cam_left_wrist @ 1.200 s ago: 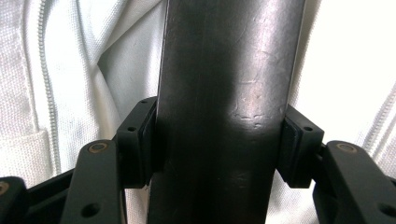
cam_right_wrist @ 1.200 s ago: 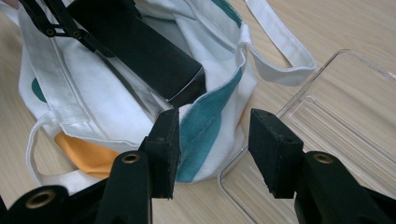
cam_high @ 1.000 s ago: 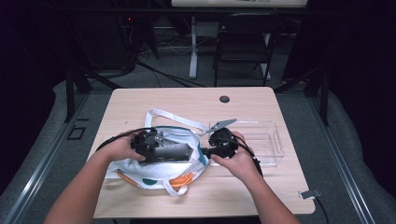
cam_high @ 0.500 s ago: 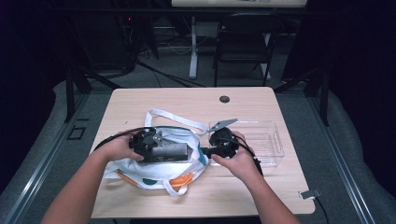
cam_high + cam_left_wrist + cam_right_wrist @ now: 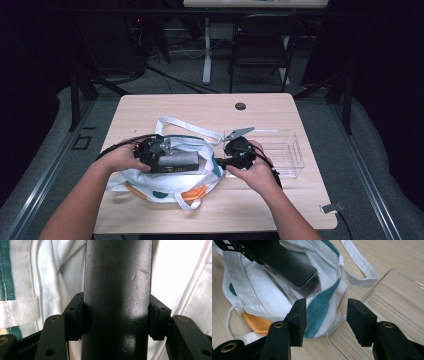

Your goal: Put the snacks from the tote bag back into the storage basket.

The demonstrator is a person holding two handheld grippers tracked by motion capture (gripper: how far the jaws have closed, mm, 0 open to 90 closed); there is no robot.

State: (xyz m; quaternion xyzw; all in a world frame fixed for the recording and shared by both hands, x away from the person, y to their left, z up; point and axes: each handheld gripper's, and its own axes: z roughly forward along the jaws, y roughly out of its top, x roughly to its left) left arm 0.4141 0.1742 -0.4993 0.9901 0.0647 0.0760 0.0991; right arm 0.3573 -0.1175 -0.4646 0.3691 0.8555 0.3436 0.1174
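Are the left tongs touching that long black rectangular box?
Touching. In the left gripper view, both pads of the left tongs press against the long black rectangular box.

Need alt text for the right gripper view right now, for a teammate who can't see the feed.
The right gripper, jaws open and holding nothing, points at the teal-edged mouth of a white tote bag on a wooden table. Above the bag, the other gripper grips a long black box. A clear plastic tray lies at the right, next to the bag.
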